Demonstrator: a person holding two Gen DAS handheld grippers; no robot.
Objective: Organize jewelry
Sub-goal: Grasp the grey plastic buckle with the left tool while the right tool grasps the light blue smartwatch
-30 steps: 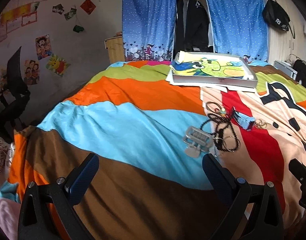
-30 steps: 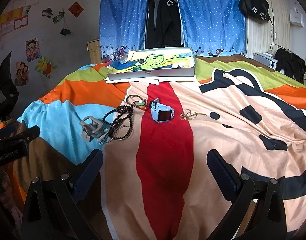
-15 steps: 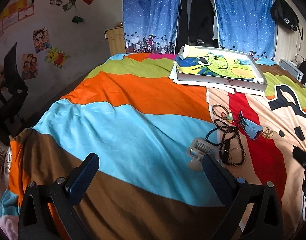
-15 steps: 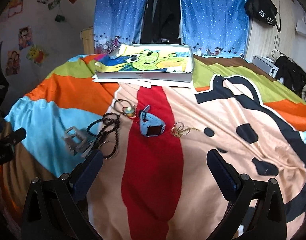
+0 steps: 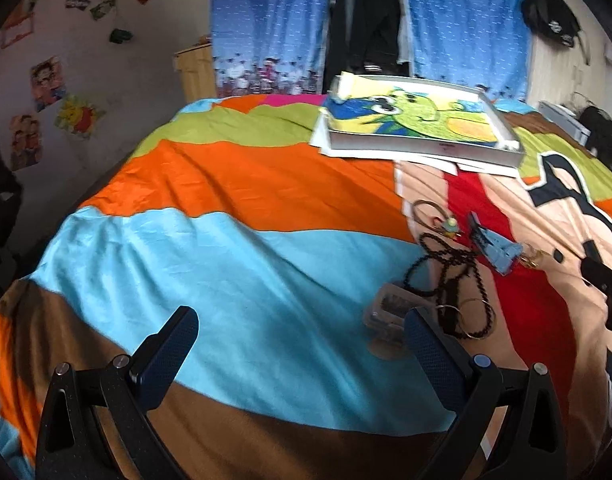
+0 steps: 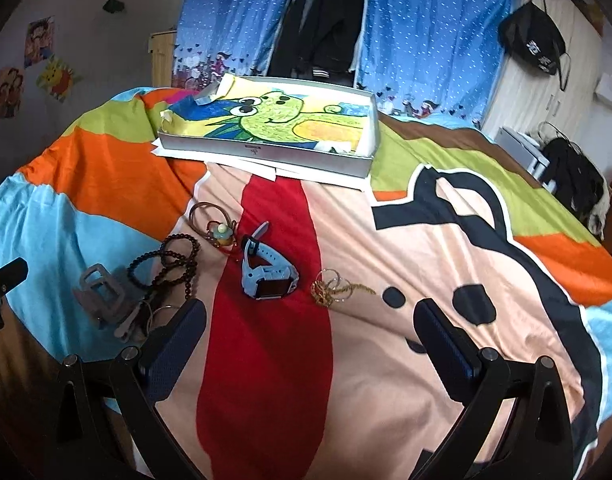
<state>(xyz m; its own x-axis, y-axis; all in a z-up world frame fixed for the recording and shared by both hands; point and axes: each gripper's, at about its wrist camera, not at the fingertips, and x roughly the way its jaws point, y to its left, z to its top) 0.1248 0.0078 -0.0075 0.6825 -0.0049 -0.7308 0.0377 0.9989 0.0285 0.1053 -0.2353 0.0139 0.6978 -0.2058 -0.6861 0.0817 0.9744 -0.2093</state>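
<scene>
Jewelry lies loose on the striped bedspread. In the right wrist view I see a light blue watch (image 6: 268, 270), gold rings with a chain (image 6: 335, 290), a black bead necklace (image 6: 170, 260), brown hair ties with a charm (image 6: 214, 222) and a grey hair claw (image 6: 102, 294). My right gripper (image 6: 309, 330) is open and empty, just short of the watch. My left gripper (image 5: 300, 338) is open and empty over the blue stripe, with the hair claw (image 5: 387, 314), the beads (image 5: 451, 276) and the watch (image 5: 493, 246) to its right.
A shallow white box (image 6: 266, 152) lined with a green cartoon drawing sits on papers at the far side of the bed; it also shows in the left wrist view (image 5: 421, 148). Blue curtains (image 6: 425, 32) hang behind. The right gripper's tip (image 5: 603, 280) shows at the right edge.
Both grippers have moved forward over the bed, closer to the jewelry. The jewelry has not moved and both grippers have stayed open.
</scene>
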